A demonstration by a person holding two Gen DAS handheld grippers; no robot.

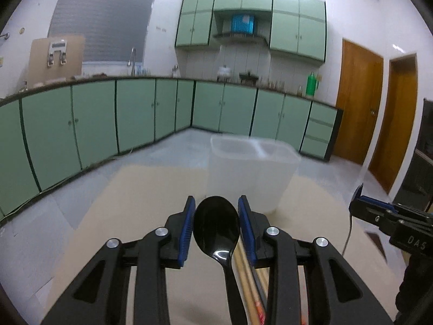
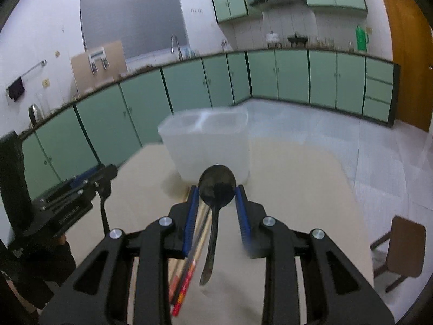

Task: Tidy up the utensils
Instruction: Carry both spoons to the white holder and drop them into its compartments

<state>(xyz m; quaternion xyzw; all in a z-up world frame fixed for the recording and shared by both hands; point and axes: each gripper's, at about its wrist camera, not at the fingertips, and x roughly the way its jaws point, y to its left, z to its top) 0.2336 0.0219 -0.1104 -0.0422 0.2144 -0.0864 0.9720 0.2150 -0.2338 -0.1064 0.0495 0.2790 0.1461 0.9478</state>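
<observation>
My left gripper [image 1: 216,199] is shut on the bowl of a black plastic spoon [image 1: 216,224], whose handle hangs down toward the camera. My right gripper [image 2: 216,189] is shut on the bowl of a second black spoon [image 2: 216,185] the same way. Both spoons are lifted off the beige table [image 1: 135,203]. A translucent two-compartment container [image 1: 251,168] [image 2: 208,146] stands upright just beyond both grippers. Wooden chopsticks [image 1: 249,276] [image 2: 189,260] lie on the table below the fingers. Each gripper shows in the other's view, the right gripper [image 1: 358,200] and the left gripper [image 2: 108,173].
The table [image 2: 297,189] ends a little past the container, with tiled floor beyond. A brown chair [image 2: 403,246] stands to the right of the table. Green kitchen cabinets [image 1: 135,113] line the far walls.
</observation>
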